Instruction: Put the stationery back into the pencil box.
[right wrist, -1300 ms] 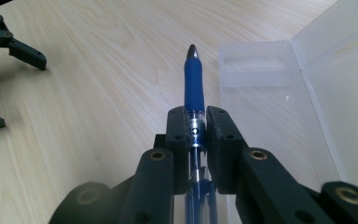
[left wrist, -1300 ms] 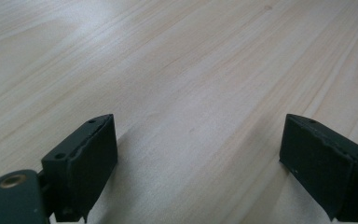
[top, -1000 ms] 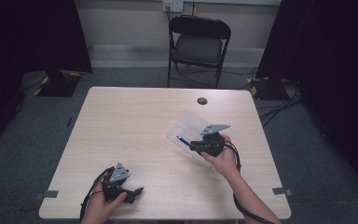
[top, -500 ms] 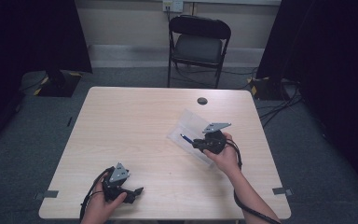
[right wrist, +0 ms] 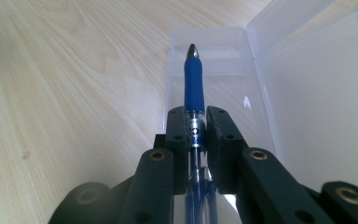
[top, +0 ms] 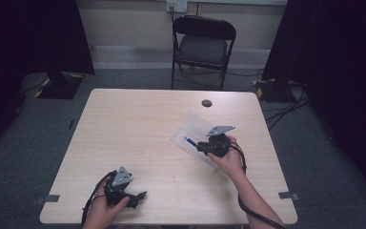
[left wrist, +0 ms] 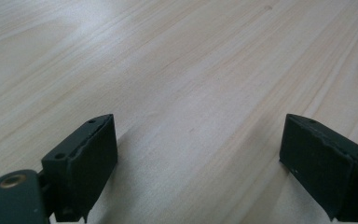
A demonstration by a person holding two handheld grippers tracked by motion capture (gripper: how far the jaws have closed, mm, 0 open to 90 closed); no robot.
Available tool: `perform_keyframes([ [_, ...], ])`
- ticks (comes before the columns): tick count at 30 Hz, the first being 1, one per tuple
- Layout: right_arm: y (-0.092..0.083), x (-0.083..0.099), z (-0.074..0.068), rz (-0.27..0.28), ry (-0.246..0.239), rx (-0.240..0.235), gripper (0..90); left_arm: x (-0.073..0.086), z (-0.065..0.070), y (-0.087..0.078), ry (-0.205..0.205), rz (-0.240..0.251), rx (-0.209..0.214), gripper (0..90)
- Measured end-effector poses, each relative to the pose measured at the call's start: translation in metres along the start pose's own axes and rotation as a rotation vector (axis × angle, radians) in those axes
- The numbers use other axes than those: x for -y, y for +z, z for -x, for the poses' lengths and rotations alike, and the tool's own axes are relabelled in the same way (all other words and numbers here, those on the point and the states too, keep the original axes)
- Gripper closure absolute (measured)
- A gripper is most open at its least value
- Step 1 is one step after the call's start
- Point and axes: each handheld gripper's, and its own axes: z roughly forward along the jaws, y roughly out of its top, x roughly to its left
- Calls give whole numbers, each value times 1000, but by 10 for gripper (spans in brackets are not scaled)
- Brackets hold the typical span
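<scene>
Right tool (right wrist: 196, 128): jaws clamped on a pen (right wrist: 194, 86), one pad on either side of its clear barrel just behind the blue grip; in the high view it sits right of the desk's middle (top: 201, 146), held in the person's right hand (top: 228, 160).
Pen: blue grip and dark tip point away from the right tool, along the length of the case; tip is near the case's far end wall. Whether it touches the case floor I cannot tell.
Case (right wrist: 223, 60): clear plastic, open, its lid (right wrist: 317, 84) folded out to the right in the right gripper view; it lies flat on the desk, slantwise, under and beside the right tool (top: 193, 131).
Left tool (left wrist: 198, 158): jaws spread wide with nothing between them, bare wood under them; in the high view it rests near the desk's near left edge (top: 136, 196), in the left hand (top: 106, 210).
Desk (top: 138, 129): pale wood grain, with a small dark round spot (top: 207, 103) near the far edge.
Chair (top: 204, 45): black, folding, behind the desk's far side.
</scene>
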Motion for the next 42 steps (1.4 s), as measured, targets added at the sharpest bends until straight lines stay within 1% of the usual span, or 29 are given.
perform_keyframes([
  [1,1,1,1,-1,-5,3,798,0,0,0,1,-2,-1,108],
  [5,3,2,2,-5,-2,8,798,0,0,0,1,-1,0,108],
  [12,6,3,1,-15,-4,4,798,0,0,0,1,-1,0,109],
  [18,9,5,1,-22,-15,9,798,0,0,0,0,2,1,108],
  [21,9,7,3,-25,-8,17,798,0,0,0,2,-2,0,108],
  [29,11,12,4,-27,4,9,798,0,0,0,1,-1,0,108],
  [35,13,14,4,-35,5,1,798,0,0,0,2,-1,0,108],
  [42,15,14,5,-41,-1,7,798,0,0,0,1,-2,-1,108],
])
